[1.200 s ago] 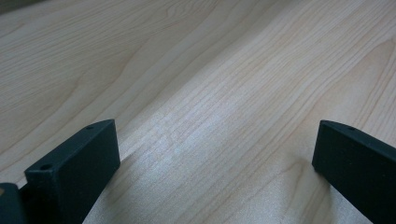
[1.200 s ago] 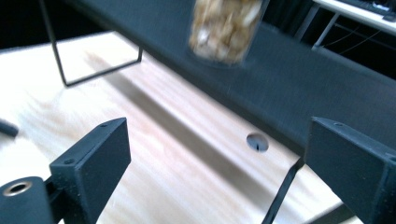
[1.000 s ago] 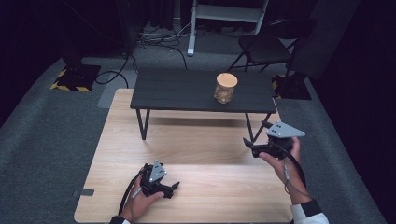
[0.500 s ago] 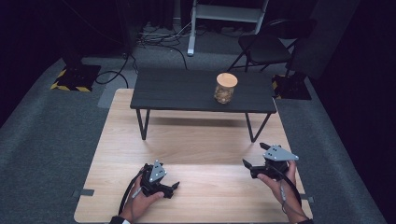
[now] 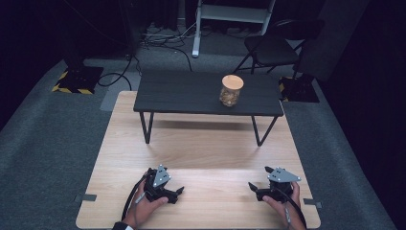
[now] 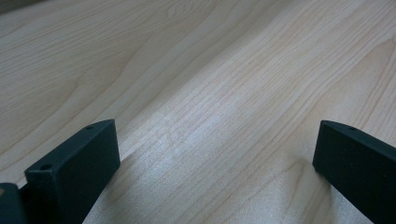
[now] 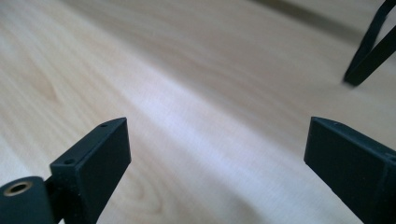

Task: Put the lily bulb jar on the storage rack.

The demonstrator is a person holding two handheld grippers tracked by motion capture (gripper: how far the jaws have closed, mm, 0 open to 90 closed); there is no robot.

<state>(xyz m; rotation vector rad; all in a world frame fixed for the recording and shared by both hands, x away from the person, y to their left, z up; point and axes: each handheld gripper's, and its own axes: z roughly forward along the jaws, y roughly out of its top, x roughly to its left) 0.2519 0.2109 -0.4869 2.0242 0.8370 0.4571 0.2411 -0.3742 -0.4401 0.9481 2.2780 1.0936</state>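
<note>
1. Wooden board (image 5: 206, 153) is the surface both grippers sit low over; it lies flat on the grey carpet (image 5: 43, 158), pale, with the grain running along its length.
2. On the near left part of the board is the left gripper (image 5: 178, 190), held in the person's left hand (image 5: 146, 207), its jaws pointing toward the middle of the board.
3. In the left gripper view its two black jaws stand wide apart, with bare wood between them and nothing held.
4. On the near right part of the board is the right gripper (image 5: 252, 186), held in the right hand (image 5: 282, 206), its jaws pointing left toward the other gripper.
5. In the right gripper view its jaws also stand wide apart over bare wood and grip nothing; a black table leg (image 7: 369, 46) shows at the upper right of that view.
6. The two grippers are well apart, with an open stretch of board between them, and a grey three-cornered plate tops each one.
7. A low black table (image 5: 191, 93) stands across the far end of the board on thin angled legs.
8. A glass jar (image 5: 231, 91) with a light wooden lid stands upright on the right half of that table, well apart from both grippers; it holds something pale that is too small to make out.
9. Beyond the table are a dark chair (image 5: 270, 48) and cables on the floor.
</note>
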